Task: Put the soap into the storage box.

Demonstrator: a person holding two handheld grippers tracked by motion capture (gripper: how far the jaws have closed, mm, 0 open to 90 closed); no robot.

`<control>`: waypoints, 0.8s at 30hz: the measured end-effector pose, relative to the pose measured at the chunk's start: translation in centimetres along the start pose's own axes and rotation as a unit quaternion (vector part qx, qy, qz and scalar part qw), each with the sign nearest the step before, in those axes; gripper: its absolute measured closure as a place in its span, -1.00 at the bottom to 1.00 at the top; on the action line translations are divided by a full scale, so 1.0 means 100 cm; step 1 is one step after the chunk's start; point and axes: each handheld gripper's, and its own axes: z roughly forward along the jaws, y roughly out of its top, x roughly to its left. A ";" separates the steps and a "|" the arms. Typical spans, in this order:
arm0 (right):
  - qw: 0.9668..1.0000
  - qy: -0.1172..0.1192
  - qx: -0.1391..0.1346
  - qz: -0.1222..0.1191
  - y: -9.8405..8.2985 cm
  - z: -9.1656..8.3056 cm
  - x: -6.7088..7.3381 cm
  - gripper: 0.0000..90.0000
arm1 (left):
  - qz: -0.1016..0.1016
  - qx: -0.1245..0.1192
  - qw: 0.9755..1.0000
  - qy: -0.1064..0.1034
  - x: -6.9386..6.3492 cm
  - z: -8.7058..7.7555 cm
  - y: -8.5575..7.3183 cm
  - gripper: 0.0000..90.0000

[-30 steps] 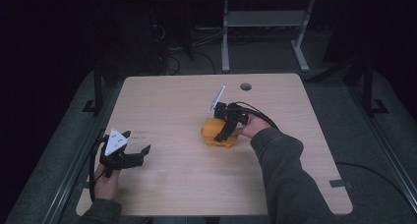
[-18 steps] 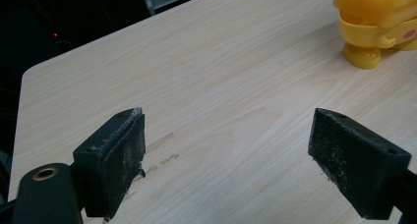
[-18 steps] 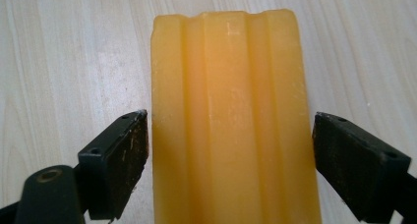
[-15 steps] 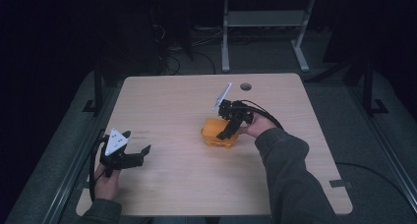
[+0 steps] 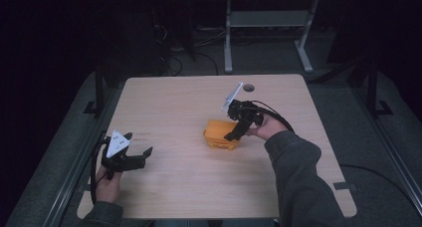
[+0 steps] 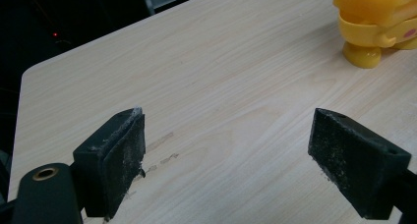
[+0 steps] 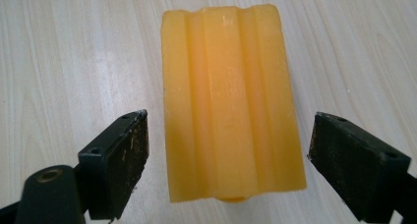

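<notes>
While the left gripper [image 5: 130,160] is waiting wide open at 8 o'clock, the right gripper [image 7: 228,170] is hanging open around the yellow toy [image 7: 231,101], probably needing a squeeze next.

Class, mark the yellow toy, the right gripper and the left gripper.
yellow toy [image 7: 231,101], right gripper view, ribbed top.
right gripper [image 5: 233,137], high view, between jaw tips.
left gripper [image 5: 140,157], high view, between jaw tips.

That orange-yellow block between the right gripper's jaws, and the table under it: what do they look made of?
The orange-yellow block looks like moulded plastic, maybe slightly soft: smooth, faintly translucent, glossy, with rounded ridges along its top and a stubby foot in the left gripper view. The table looks like pale wood-grain laminate over board: even printed grain, a soft sheen, a round cable hole near its far edge.
</notes>
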 end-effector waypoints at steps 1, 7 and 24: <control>1.000 -0.001 0.000 0.001 0.000 -0.001 0.001 -0.68 | 0.000 0.000 1.000 0.000 0.000 0.000 0.000 -0.70; 1.000 -0.005 -0.002 0.003 -0.004 -0.009 0.004 -0.68 | 0.000 0.000 1.000 0.000 0.000 0.000 0.000 -0.70; 0.999 -0.011 -0.019 0.025 -0.032 -0.021 0.008 -0.67 | 0.002 0.004 1.000 -0.001 -0.001 0.001 0.000 -0.70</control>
